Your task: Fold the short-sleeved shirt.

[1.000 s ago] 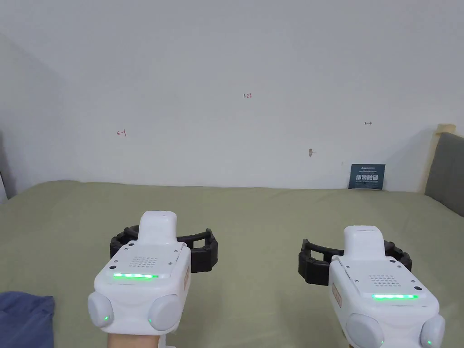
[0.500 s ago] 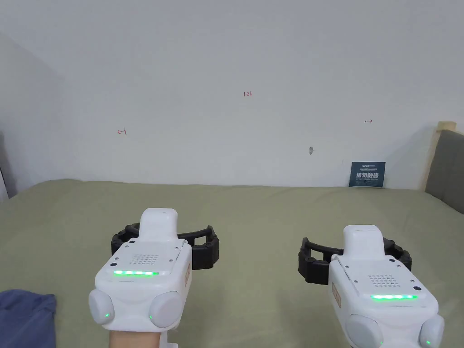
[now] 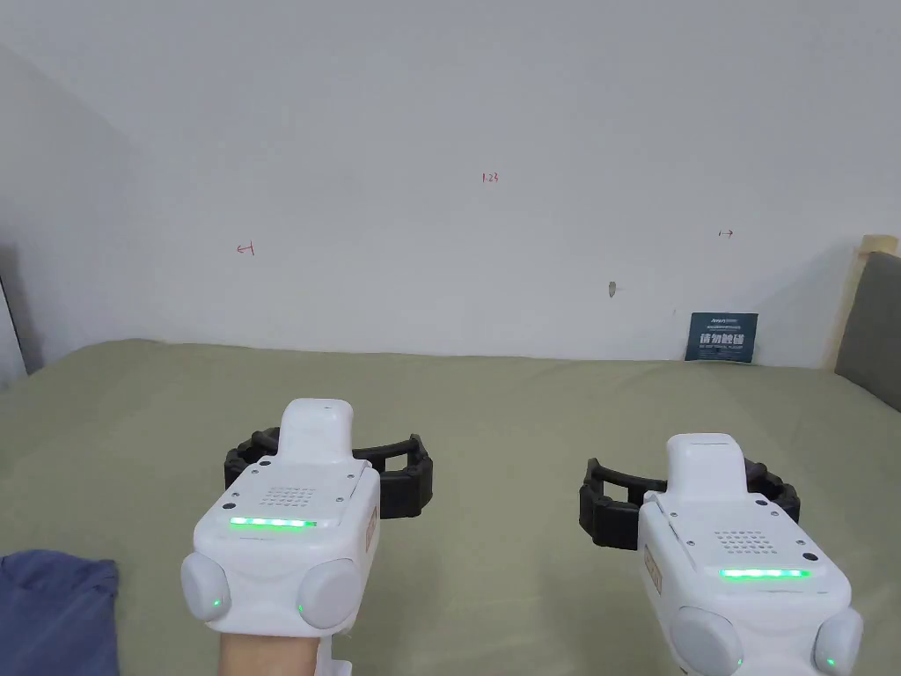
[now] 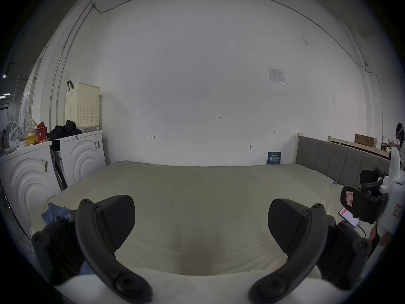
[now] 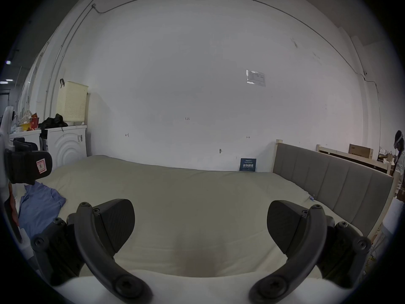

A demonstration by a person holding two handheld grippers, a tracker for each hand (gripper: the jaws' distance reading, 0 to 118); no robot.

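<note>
The white wall (image 3: pixel 457 132) rises ahead of me, plain but for a few small red marks and a dark blue sign (image 3: pixel 721 338) leaning at its foot on the right; below it the bed (image 3: pixel 493 414) stretches wide under an olive-green sheet, flat and smooth across the middle; a grey padded headboard (image 5: pixel 328 177) runs along its right edge; in the left gripper view two white cabinets (image 4: pixel 83 155) stand beyond the bed's left side, with a cream perforated basket (image 4: pixel 82 104) on top of the nearer-to-wall one. The short-sleeved shirt (image 5: pixel 39 208), blue and crumpled, lies at the near left corner of the bed, to the left of my left gripper and well apart from my right; neither touches it. I hold my left gripper (image 4: pixel 200 221) over the sheet, its jaws spread wide with nothing between them but bare bedding; my right gripper (image 5: pixel 200 221) hangs level beside it, likewise spread wide and holding nothing. In the head view a green light bar glows on each white housing; my wrist (image 3: pixel 264 656) shows beneath the left one; a phone (image 4: pixel 349 217) lies near the right gripper in the left gripper view.
</note>
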